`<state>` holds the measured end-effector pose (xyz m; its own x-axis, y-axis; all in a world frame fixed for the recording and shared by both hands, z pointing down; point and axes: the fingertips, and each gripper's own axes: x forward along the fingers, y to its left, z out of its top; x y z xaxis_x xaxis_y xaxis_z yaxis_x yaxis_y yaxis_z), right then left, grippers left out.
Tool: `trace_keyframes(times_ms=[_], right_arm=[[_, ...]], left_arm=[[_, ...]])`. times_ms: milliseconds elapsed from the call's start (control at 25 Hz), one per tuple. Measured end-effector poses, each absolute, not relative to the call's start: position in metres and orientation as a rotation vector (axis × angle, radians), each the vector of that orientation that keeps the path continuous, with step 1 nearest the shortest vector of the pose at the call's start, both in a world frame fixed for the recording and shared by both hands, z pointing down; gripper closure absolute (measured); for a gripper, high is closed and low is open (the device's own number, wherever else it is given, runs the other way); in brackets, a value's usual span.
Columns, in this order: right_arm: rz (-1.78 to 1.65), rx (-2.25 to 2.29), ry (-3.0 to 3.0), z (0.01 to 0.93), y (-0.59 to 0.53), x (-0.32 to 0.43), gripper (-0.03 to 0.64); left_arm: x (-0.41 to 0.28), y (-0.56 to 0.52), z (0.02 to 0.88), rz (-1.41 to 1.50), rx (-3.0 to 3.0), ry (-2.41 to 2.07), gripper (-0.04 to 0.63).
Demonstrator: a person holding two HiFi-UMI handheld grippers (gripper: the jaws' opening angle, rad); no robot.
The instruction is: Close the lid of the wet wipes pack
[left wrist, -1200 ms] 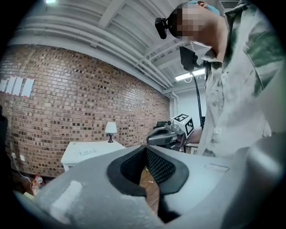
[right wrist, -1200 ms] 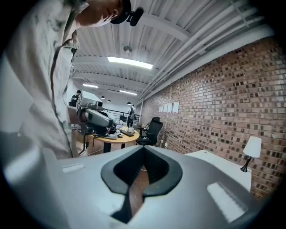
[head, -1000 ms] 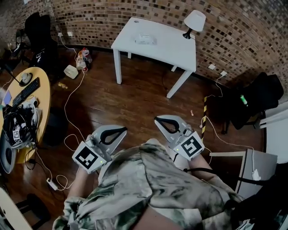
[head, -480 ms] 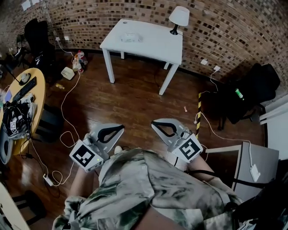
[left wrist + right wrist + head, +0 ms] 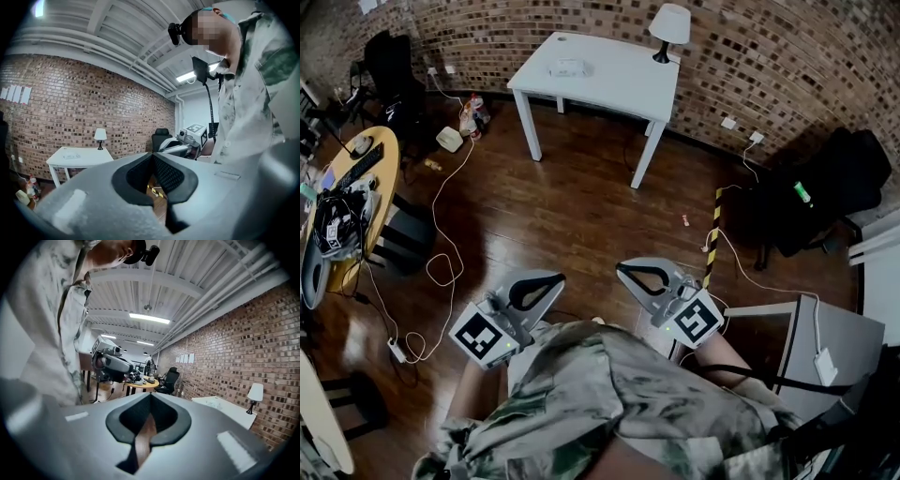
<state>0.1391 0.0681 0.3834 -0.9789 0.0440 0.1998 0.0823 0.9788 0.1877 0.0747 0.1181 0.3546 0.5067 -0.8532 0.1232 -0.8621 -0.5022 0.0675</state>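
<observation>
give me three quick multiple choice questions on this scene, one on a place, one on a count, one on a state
1. Where does the wet wipes pack lie?
A) on the white table
B) on the floor
C) on a chair

2. How many lamps stand on that table?
A) none
B) one
C) two

3. How are the left tongs and the right tongs?
A) both open
B) both shut, empty
C) one shut on the pack

Key:
1 A, the pack sits on the tabletop.
2 B, a single lamp stands at its far corner.
3 B, each gripper view shows its jaws together with nothing between them.
</observation>
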Motion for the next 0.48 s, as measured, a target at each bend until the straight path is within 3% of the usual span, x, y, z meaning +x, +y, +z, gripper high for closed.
trace_keyframes(times_ms=[480], right_arm=[[-0.193, -0.045, -2.933, 0.384, 0.117, 0.141, 0.611]], left_arm=[[0.084, 0.173, 0.346, 0.112, 2.635, -1.448, 0.594]])
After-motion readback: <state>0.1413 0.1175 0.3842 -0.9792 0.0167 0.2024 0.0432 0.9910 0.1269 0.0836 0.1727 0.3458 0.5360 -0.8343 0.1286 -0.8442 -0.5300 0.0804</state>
